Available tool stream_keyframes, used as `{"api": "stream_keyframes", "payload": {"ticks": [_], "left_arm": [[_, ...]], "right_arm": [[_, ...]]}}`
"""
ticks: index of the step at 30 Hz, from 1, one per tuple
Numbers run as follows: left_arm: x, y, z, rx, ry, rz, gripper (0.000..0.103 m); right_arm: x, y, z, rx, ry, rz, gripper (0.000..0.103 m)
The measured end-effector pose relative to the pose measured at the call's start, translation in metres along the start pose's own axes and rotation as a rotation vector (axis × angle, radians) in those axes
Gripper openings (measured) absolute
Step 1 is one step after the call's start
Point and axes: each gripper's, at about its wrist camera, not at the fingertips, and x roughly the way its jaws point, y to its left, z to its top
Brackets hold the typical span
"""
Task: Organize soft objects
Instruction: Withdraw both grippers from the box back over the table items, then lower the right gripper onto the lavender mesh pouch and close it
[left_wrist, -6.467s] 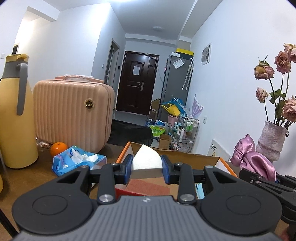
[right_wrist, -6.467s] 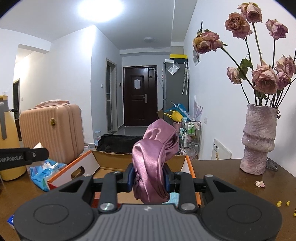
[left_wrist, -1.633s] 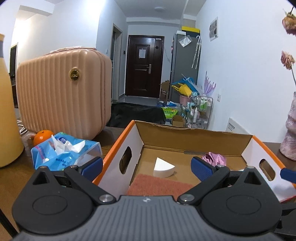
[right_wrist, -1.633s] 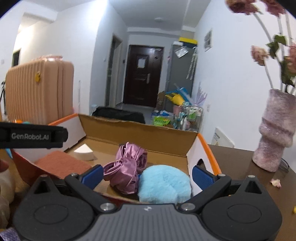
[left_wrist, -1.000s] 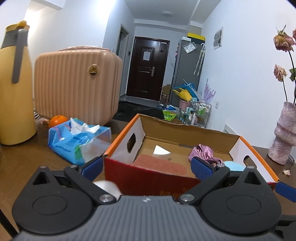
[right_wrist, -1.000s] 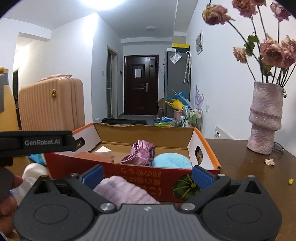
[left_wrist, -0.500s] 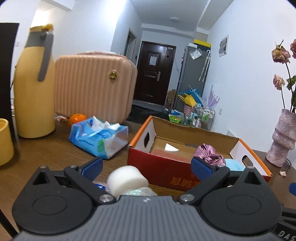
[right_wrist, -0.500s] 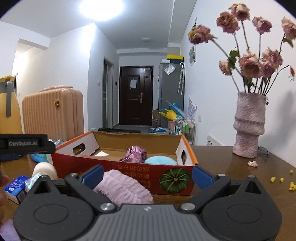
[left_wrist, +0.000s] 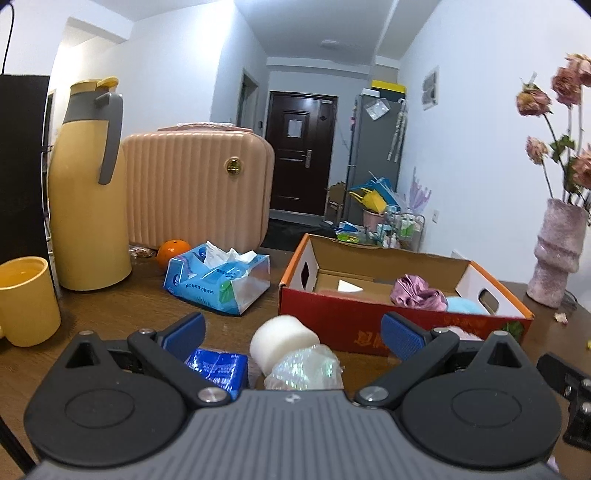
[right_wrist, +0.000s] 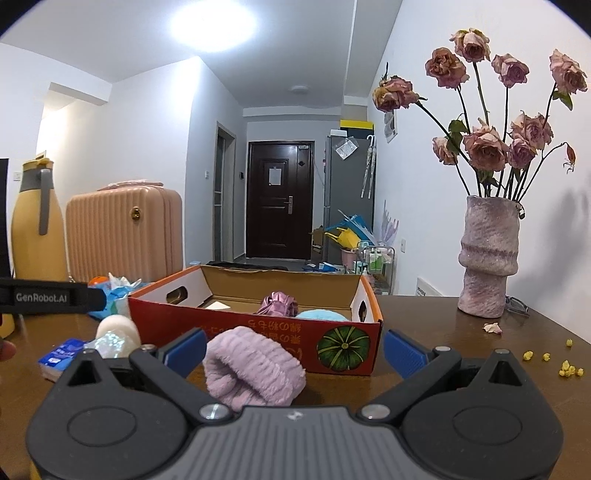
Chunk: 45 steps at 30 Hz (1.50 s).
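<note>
Right wrist view: right gripper (right_wrist: 293, 349) spread wide, empty, lilac fluffy band (right_wrist: 255, 367) sitting between its fingers on the table. Left gripper (left_wrist: 293, 334) likewise wide over the white sponge (left_wrist: 282, 338). Cardboard box (right_wrist: 258, 330) is just ahead. Likely step: pick-up; next, close gently, lift over the wall.

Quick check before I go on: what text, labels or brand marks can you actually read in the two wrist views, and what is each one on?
"GenRobot.AI": white lettering on the black side of the left gripper, seen from the right wrist view.
Yellow characters on the red front of the cardboard box: upside down, too distorted to read.
Print on the blue tissue pack: too small to read.
Print on the small blue packet: blurred, unreadable.
Paper notice on the dark door: too far to read.
</note>
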Motion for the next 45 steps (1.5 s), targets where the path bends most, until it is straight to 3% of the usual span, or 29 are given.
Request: {"api": "stream_keyframes", "payload": {"ticks": [29, 45], "left_arm": [[-0.061, 0.028, -0.031, 0.066, 0.079, -0.043, 0.103], [-0.059, 0.034, -0.033, 0.052, 0.111, -0.045, 0.103]], "right_arm": [[-0.059, 0.003, -0.024, 0.003, 0.068, 0.041, 0.103], [-0.056, 0.003, -0.028, -0.007, 0.117, 0.041, 0.103]]}}
